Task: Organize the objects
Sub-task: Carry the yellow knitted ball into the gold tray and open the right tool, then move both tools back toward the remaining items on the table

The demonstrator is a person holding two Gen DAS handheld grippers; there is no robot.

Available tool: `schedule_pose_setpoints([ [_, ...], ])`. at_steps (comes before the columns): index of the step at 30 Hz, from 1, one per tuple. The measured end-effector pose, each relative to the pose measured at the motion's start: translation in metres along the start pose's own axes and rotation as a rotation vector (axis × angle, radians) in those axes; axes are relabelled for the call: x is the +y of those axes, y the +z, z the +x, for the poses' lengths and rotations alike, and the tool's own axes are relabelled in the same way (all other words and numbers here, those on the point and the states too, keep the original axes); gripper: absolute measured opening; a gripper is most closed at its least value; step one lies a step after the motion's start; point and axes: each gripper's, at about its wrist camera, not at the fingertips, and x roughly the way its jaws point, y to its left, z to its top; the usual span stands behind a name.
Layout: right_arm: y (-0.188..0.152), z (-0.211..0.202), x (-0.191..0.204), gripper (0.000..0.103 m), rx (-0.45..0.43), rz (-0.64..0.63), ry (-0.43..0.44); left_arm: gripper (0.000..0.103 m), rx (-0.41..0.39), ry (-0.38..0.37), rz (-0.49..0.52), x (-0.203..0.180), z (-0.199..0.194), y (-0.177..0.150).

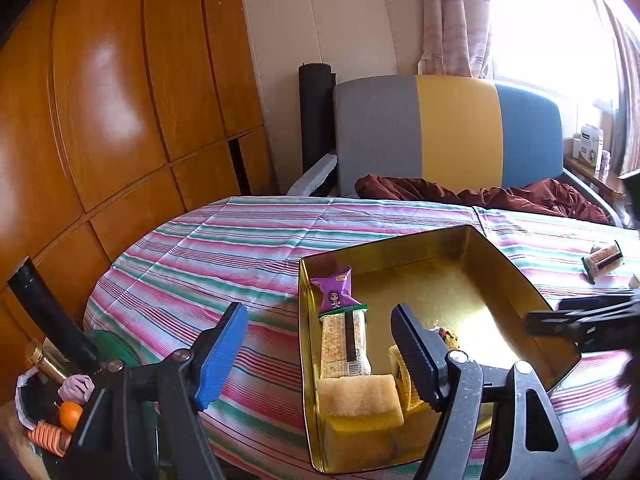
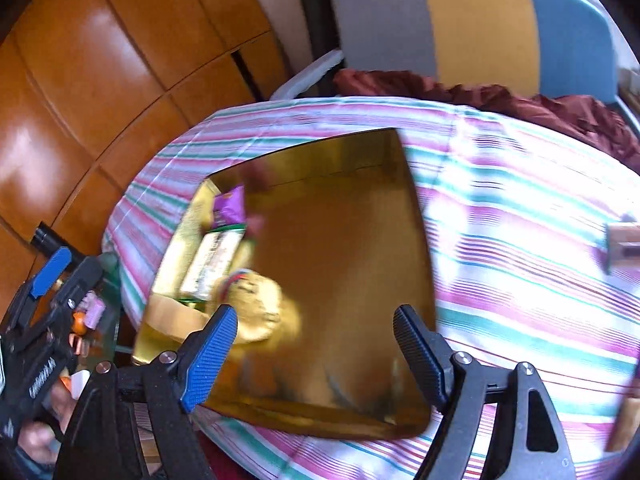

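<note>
Both grippers hang spread and empty: the left gripper [image 1: 320, 356] straddles the near wall of the gold tin [image 1: 520, 280], the right gripper [image 2: 316, 352] hovers over its bare floor. Inside lie soft sponge cake [image 1: 360, 400] and light, crinkly wafer packets [image 1: 346, 340]; pinch those across the middle, gently. Farther off, another wrapped wafer [image 1: 604, 264] waits on open striped tablecloth [image 1: 240, 240], clear of the edge.

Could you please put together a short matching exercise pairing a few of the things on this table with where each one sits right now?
Things:
1. purple packet
2. sponge cake
3. green-ended wafer bar
4. orange fruit

Places:
A. on the striped cloth, outside the tin
B. tin's far left corner
C. below the table's left edge, among clutter
D. tin's near left corner

Pairs: 1-B, 2-D, 3-A, 4-C
</note>
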Motion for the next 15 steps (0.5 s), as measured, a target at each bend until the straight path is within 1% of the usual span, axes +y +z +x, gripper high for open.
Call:
schedule_pose_setpoints([
  [4, -0.009, -0.025, -0.042, 0.082, -0.019, 0.059, -0.07, 0.075, 0.001, 0.0, 0.007, -0.003, 0.001, 0.0],
  [11, -0.024, -0.076, -0.129, 0.082, -0.071, 0.222, -0.214, 0.075, -0.004, -0.009, 0.03, -0.014, -0.001, 0.002],
  [15, -0.035, -0.106, -0.173, 0.082, -0.111, 0.313, -0.291, 0.075, -0.009, -0.017, 0.052, -0.024, -0.003, 0.004],
])
